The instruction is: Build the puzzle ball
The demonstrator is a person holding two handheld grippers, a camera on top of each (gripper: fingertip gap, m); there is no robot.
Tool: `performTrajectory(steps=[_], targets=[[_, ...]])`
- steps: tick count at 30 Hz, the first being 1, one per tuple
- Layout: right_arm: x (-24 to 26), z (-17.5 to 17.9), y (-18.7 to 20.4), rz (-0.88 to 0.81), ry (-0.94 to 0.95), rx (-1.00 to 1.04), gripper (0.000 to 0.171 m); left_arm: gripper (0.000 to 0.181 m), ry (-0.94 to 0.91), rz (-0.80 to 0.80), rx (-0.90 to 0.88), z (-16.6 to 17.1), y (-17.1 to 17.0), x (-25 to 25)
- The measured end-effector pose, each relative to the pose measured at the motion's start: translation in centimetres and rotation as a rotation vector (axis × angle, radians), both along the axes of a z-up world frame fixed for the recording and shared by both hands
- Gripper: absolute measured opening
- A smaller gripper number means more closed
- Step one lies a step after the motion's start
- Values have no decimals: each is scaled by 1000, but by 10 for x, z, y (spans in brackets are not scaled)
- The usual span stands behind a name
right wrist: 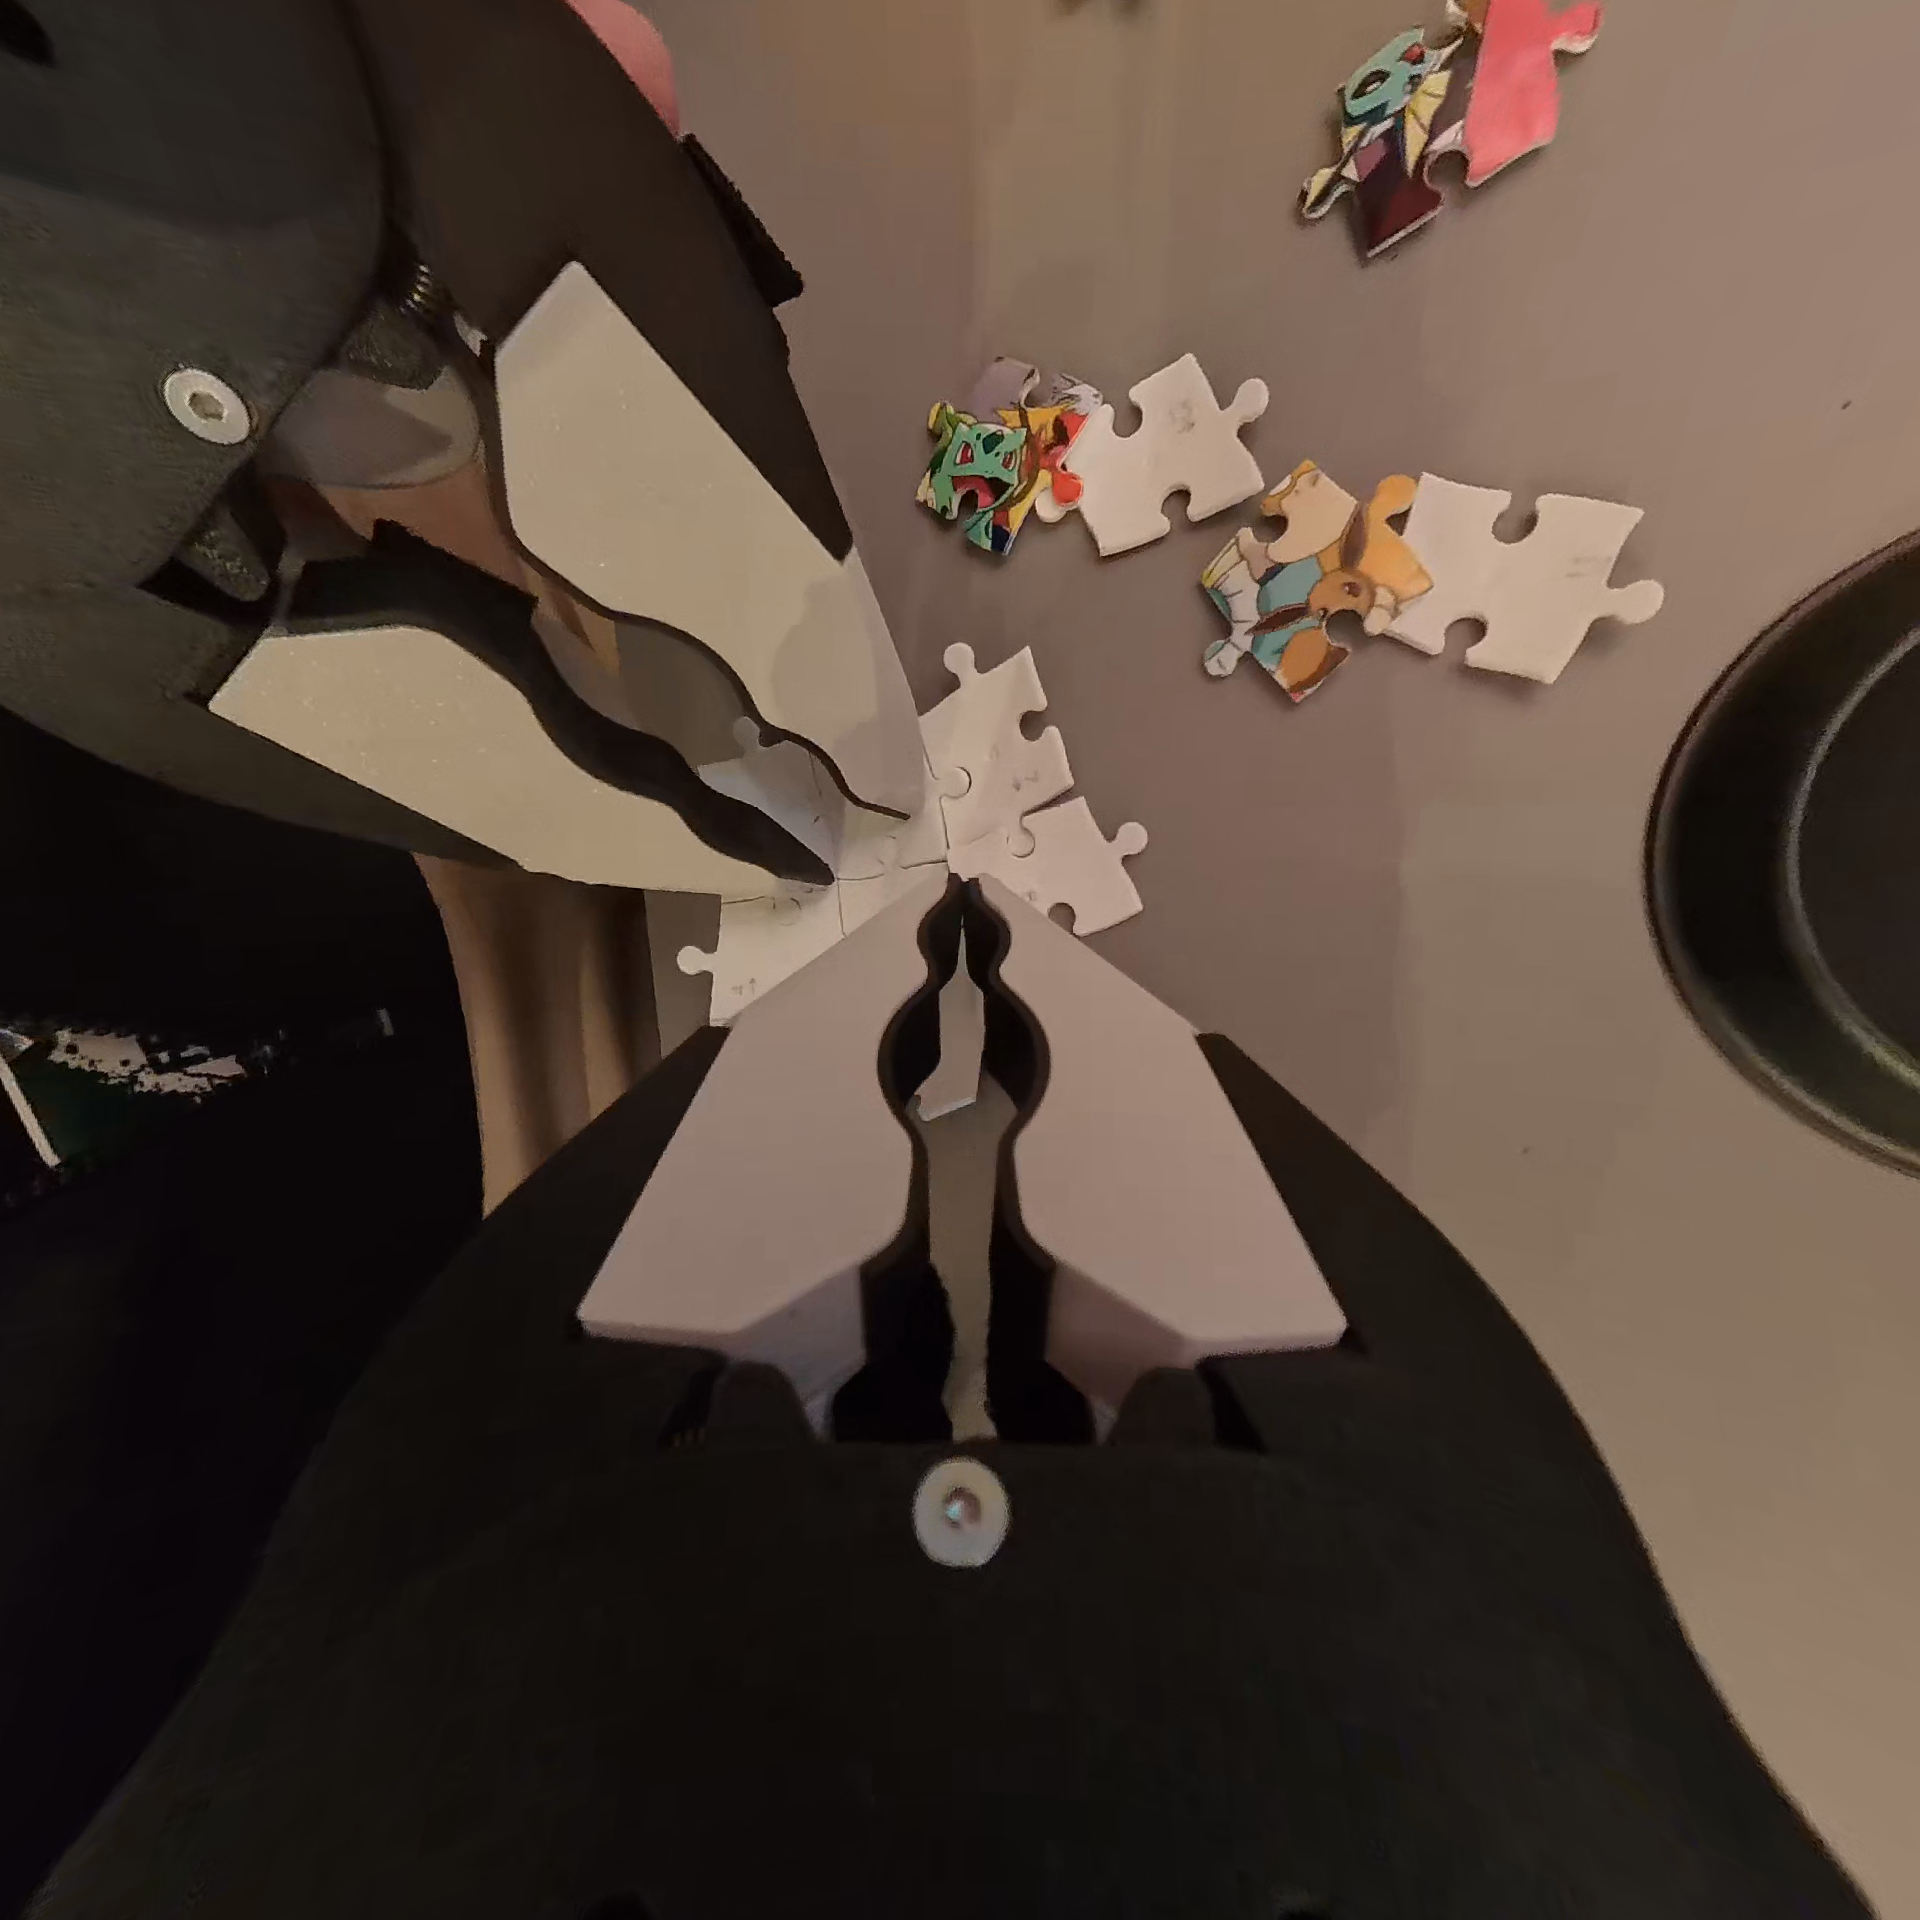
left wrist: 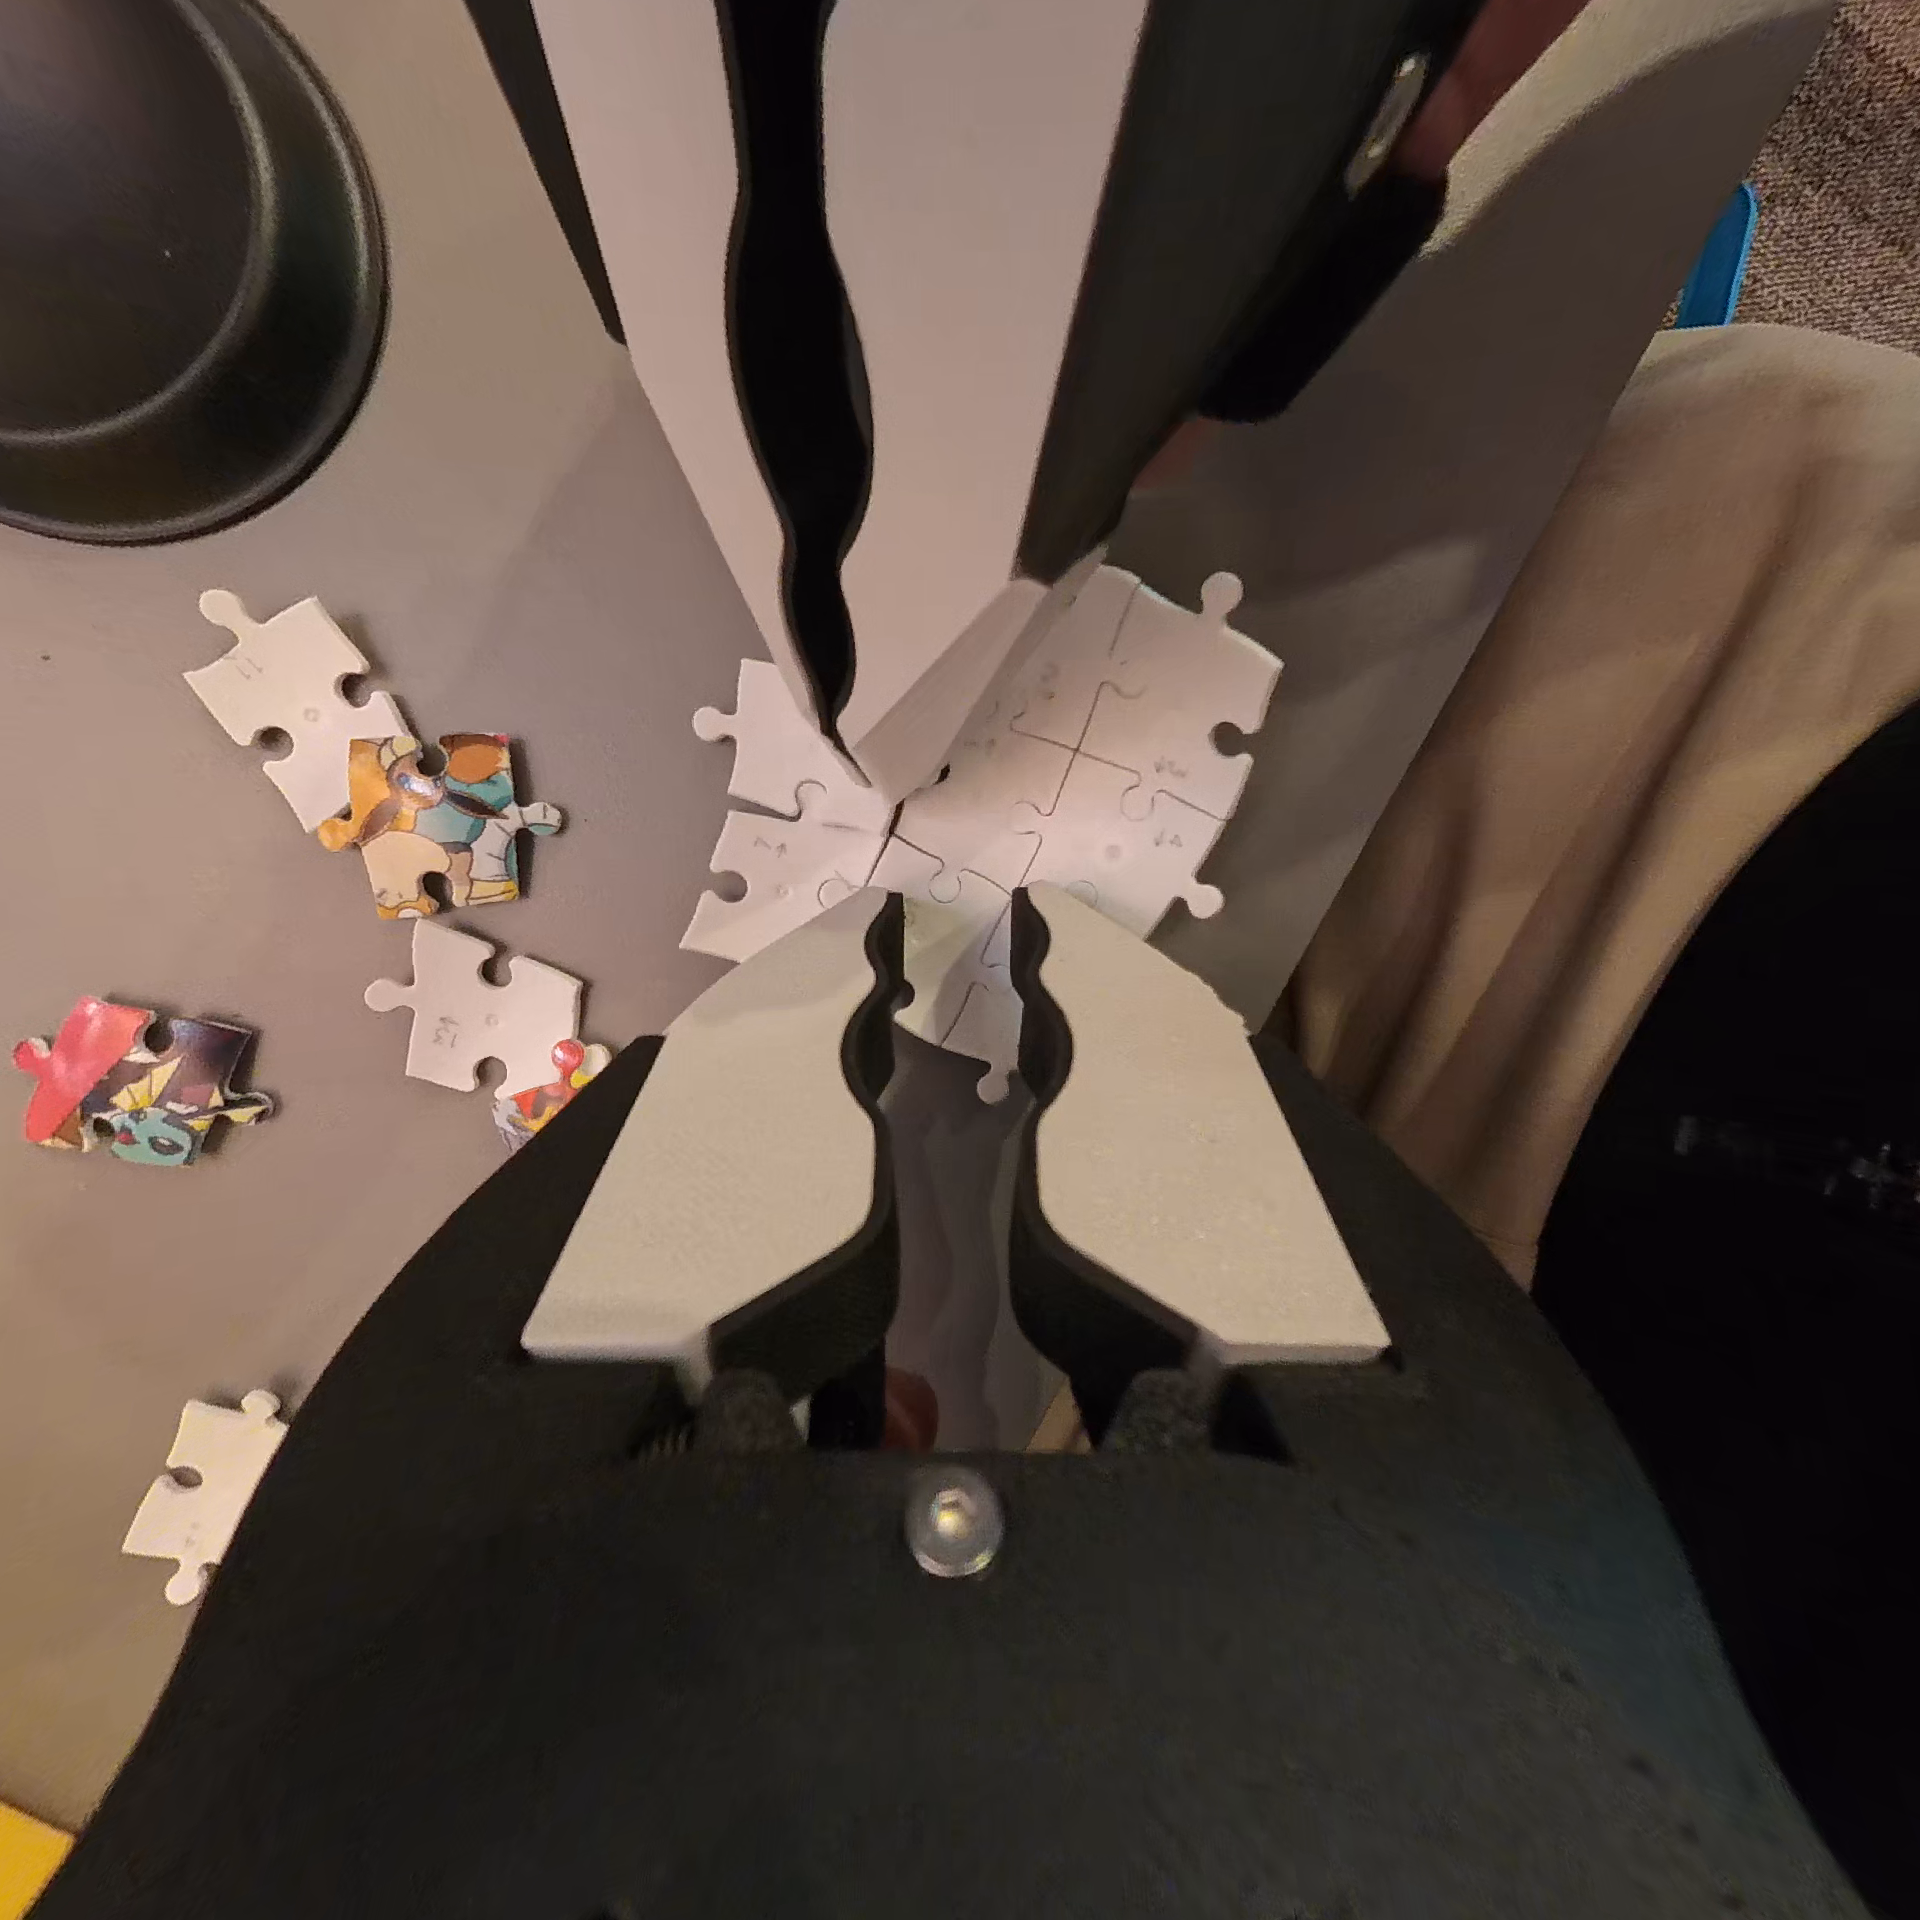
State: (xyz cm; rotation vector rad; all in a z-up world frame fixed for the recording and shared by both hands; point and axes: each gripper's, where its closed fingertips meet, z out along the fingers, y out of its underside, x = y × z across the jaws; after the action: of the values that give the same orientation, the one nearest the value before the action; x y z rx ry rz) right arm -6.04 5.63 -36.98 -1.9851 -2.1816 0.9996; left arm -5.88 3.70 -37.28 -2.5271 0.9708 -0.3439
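Note:
The part-built puzzle ball [left wrist: 1101, 769] is a curved patch of several joined pieces with the white backs facing me; it also shows in the right wrist view [right wrist: 1008, 748]. It hangs over the table's near edge. My right gripper [right wrist: 958, 883] is shut on one of its pieces, seen edge-on between the pads, and comes in from the top in the left wrist view [left wrist: 857, 753]. My left gripper [left wrist: 954, 899] has its jaws a little apart with one piece spanning the gap and touching both pads; it shows at upper left in the right wrist view [right wrist: 868, 844].
Loose pieces lie on the grey table [left wrist: 156, 1299]: white-side-up ones [left wrist: 281, 675] [left wrist: 478, 1018] [left wrist: 208, 1486] and picture-side-up ones [left wrist: 436, 831] [left wrist: 135, 1081]. A black bowl [left wrist: 177, 270] stands at the far left. Beige cloth [left wrist: 1558, 779] lies beyond the table edge on the right.

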Motion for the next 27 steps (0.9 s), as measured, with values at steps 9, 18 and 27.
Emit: performTrajectory(steps=[9, 18, 27], targets=[[3, -1, -3, 65, -21, 39, 0, 20, -1, -1, 10, 1, 1, 0], [8, -2, -8, 160, 30, 112, 0, 22, 18, -9, 10, 0, 0, 1], [10, -2, -8, 168, 50, 98, 0, 23, 14, -8, 31, 3, 0, 1]])
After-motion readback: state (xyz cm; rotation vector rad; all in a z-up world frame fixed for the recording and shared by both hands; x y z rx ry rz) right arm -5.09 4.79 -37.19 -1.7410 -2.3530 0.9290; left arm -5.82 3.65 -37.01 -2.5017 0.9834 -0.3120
